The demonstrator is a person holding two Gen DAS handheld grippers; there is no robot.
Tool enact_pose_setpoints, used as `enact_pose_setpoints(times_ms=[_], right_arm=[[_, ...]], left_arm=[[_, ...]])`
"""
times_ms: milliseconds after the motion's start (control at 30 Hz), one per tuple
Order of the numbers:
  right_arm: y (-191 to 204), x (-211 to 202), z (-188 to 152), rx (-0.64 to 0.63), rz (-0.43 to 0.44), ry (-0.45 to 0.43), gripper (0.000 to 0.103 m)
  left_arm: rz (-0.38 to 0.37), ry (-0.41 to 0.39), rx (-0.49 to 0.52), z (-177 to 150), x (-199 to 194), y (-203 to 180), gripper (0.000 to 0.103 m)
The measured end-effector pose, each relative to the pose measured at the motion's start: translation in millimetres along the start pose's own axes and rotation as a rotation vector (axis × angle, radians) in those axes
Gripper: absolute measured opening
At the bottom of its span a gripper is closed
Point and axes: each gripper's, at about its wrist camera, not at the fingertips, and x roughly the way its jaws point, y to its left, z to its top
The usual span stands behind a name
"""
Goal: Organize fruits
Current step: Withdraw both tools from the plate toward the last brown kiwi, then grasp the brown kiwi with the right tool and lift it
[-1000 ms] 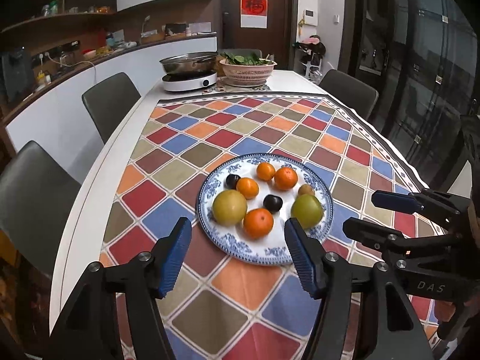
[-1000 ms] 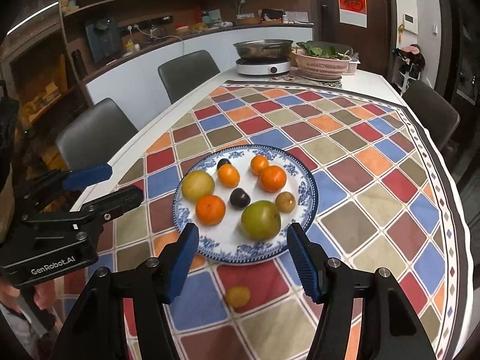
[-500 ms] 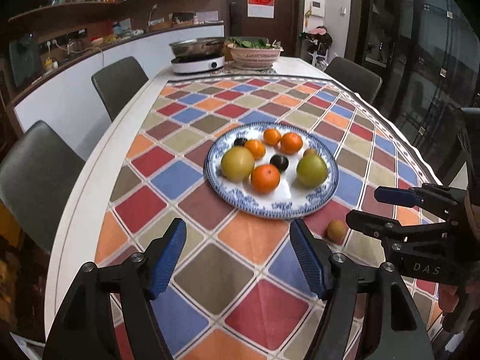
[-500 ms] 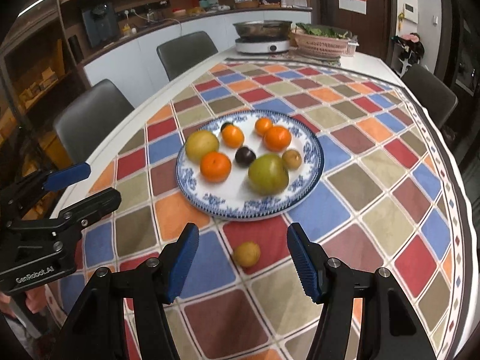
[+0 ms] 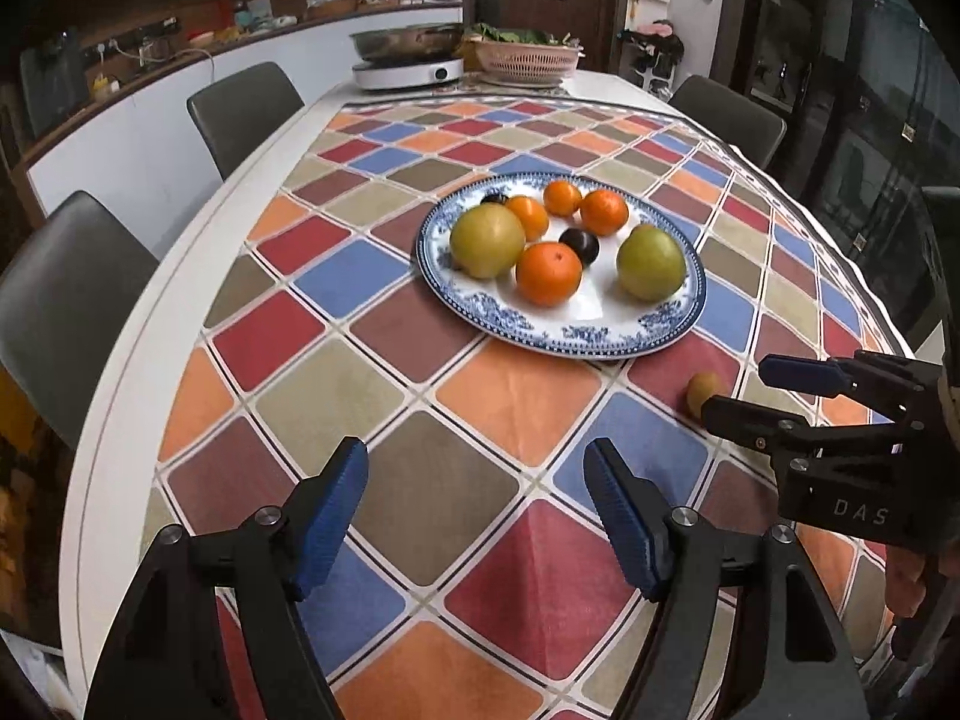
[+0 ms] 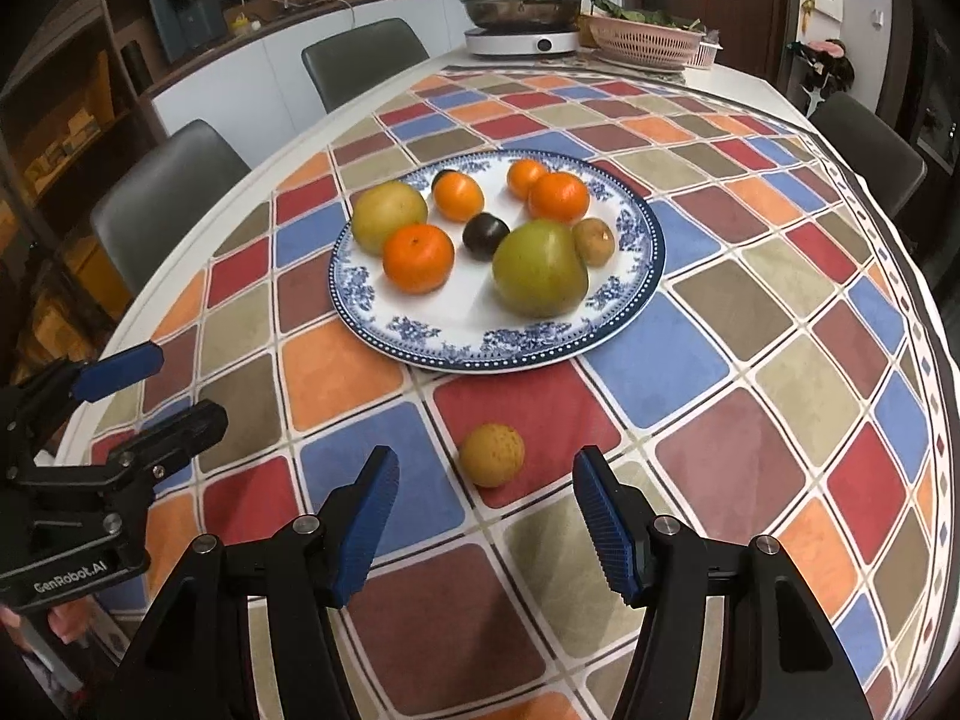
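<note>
A blue-and-white plate [image 6: 420, 336] [image 5: 600, 342] on the checked tablecloth holds several fruits: oranges, two yellow-green apples, dark plums and a small brown fruit [image 6: 594, 242]. One small yellow-brown fruit [image 6: 492, 455] lies loose on the cloth in front of the plate; in the left wrist view it [image 5: 702, 393] is partly hidden by the right gripper's finger. My right gripper [image 6: 486, 516] is open and empty, just short of the loose fruit. My left gripper [image 5: 477, 510] is open and empty, low over the cloth, left of the right gripper.
An induction cooker with a steel pan [image 6: 522, 24] and a pink basket of greens [image 6: 648, 36] stand at the table's far end. Grey chairs [image 5: 66, 300] line the left side. The table's white edge [image 5: 150, 324] runs along the left.
Both grippers have drawn back from the plate toward the near end of the table and lower. The loose fruit now lies just ahead of the right gripper's open fingers.
</note>
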Motion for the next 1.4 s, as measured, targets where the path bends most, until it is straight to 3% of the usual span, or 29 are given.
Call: enact_pose_setpoints(times_ms=[233,300,433,667,1000,1400], right_arm=[[-2.7,15.7,1.6,0.002,0.000,0.032,0.052],[-2.2,19.5,1.4,-0.003,0.001,0.041,0.044],[-2.0,26.3,1.0,-0.013,-0.001,0.054,0.043],[-2.2,30.1,0.8,-0.021,0.011,0.057,0.029],[-1.3,20.0,3.5,-0.007,0.033,0.028,0.029],[5.9,-13.9,20.6,-0.017,0.057,-0.071,0.028]], left_arm=[[-0.010,0.028,0.002,-3.9,10.8,-3.3,0.074],[-0.012,0.033,0.003,-3.6,12.9,-3.6,0.074],[-0.013,0.038,0.001,-3.7,15.1,-4.3,0.074],[-0.007,0.034,0.009,-1.6,16.1,-4.5,0.074],[0.012,0.007,0.029,10.1,11.8,-5.8,0.074],[0.023,-0.075,0.055,41.2,-8.7,-6.2,0.074]])
